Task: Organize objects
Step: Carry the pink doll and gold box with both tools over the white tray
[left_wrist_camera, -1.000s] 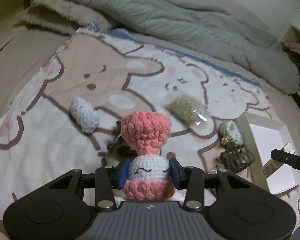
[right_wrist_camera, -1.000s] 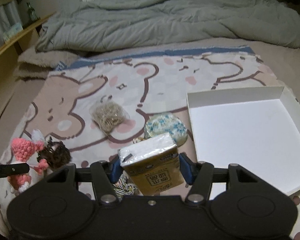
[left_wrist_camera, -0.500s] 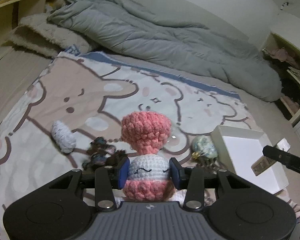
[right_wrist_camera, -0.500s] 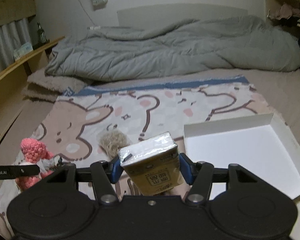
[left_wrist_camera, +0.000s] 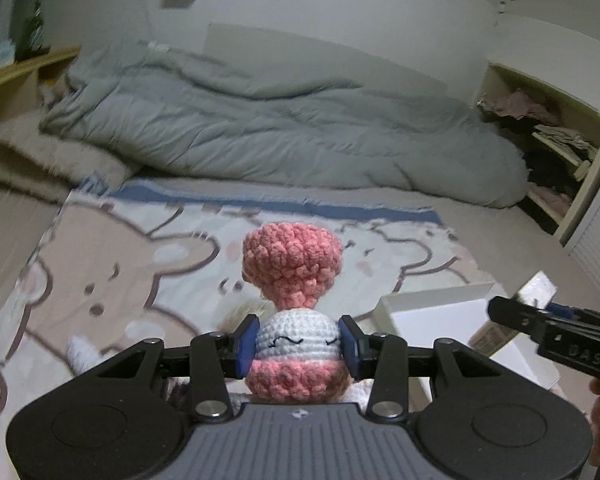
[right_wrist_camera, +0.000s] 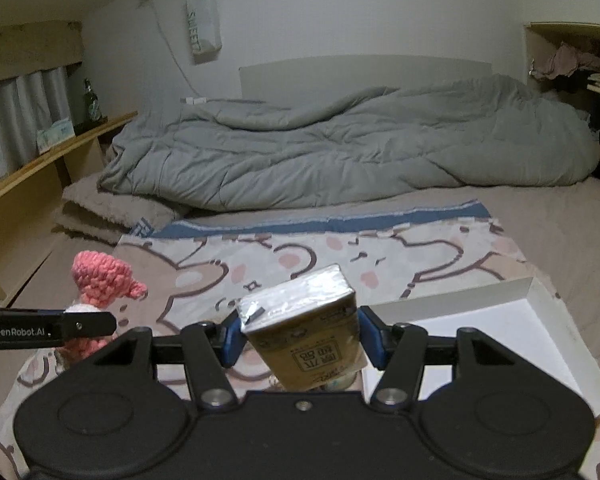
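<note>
My left gripper point(left_wrist_camera: 298, 346) is shut on a pink and white crochet doll point(left_wrist_camera: 292, 280), held up above the cartoon blanket point(left_wrist_camera: 112, 272). My right gripper point(right_wrist_camera: 302, 334) is shut on a tan drink carton point(right_wrist_camera: 306, 332) with a silver top, held up left of the white shallow box point(right_wrist_camera: 500, 332). The doll also shows at the left of the right wrist view point(right_wrist_camera: 100, 284). The carton and the right gripper show at the right of the left wrist view point(left_wrist_camera: 536, 312), over the box point(left_wrist_camera: 432, 316).
A grey duvet point(right_wrist_camera: 340, 148) lies bunched across the far side of the bed. A wooden shelf point(right_wrist_camera: 40, 168) runs along the left, a cubby point(left_wrist_camera: 548, 148) with clothes on the right. A small white object point(left_wrist_camera: 82, 354) lies low left.
Both grippers have risen and tilted up with their objects. The small items on the blanket have dropped out of sight below, and the wall and shelves have come into view.
</note>
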A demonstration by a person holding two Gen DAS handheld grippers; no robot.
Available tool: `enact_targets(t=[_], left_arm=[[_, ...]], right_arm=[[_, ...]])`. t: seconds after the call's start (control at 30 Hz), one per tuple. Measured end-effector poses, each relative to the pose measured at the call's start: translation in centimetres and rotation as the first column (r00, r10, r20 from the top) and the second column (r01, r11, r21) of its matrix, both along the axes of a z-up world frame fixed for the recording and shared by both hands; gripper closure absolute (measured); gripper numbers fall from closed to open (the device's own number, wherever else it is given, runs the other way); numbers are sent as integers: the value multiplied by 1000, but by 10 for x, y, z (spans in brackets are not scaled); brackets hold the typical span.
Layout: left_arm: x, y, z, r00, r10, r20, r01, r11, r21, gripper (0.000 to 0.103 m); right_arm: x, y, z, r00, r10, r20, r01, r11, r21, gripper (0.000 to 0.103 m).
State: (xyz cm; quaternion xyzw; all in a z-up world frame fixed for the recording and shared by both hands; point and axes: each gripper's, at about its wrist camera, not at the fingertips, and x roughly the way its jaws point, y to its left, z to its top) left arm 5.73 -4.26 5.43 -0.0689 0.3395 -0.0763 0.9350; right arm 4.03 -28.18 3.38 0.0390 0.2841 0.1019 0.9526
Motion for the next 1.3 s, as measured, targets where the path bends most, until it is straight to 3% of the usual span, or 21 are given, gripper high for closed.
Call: enact_targets(t=[0.37,0.53,0.8,0.97,1.3], left_arm=[[42,-69,31,991,-102,85,104,994,-18,59],[59,-105,24,989,-139,57,143,986,-81,59],[95,-149,-28,979,-199,-40,189,967,-171,59],[112,-168,-71,966,-239,-99,214,954,-212,59],[142,-184,-142,937,-252,-243,192,950,-244,59]], right_arm=[[36,-41,33,990,-135,45,133,990,46,45],[49,-71,30,977,-211,35,208,975,77,45],[78,-112,-17,947,-295,-125,302,952,43,45],[93,-129,-53,913,-335,-235,340,940,-17,45],[127,-140,-104,838,-347,-421,351,934,-72,45]])
